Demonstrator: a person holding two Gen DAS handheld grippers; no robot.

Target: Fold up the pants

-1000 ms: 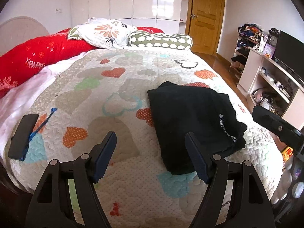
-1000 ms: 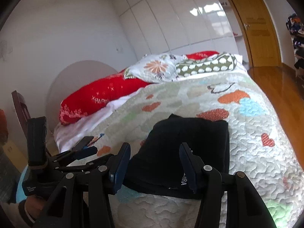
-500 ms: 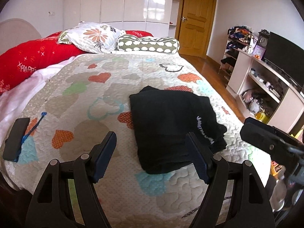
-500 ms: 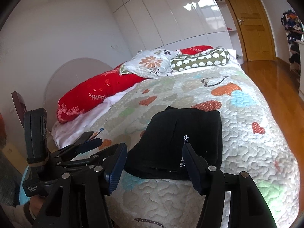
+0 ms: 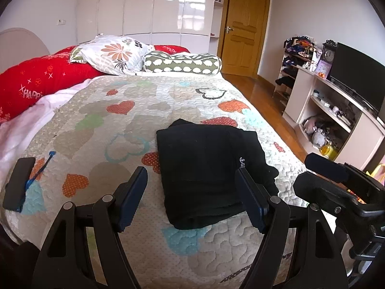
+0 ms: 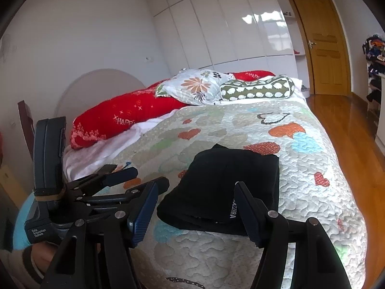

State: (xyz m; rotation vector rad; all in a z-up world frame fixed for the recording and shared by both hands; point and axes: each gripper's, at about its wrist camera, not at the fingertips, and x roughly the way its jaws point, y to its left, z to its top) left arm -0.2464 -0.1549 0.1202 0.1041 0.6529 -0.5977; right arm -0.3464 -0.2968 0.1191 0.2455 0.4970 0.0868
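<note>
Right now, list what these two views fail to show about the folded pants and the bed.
- Folded black pants: near edge partly hidden behind the left claw fingers in the left wrist view; layers underneath unseen.
- White lettering: cut off by a right claw finger in the right wrist view, whose jaws are opening, empty.
- Dark flat object on the quilt: unidentifiable.

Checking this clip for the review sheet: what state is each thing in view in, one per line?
Black pants: folded into a compact stack, lying flat on the quilt, not held.
Left tongs: open, empty, above the quilt.
Right tongs: jaws opening, nothing between them.
Quilt: spread over the bed.
Door: closed.
Television: screen dark.
Phone: lying on the quilt's edge, screen dark.
</note>
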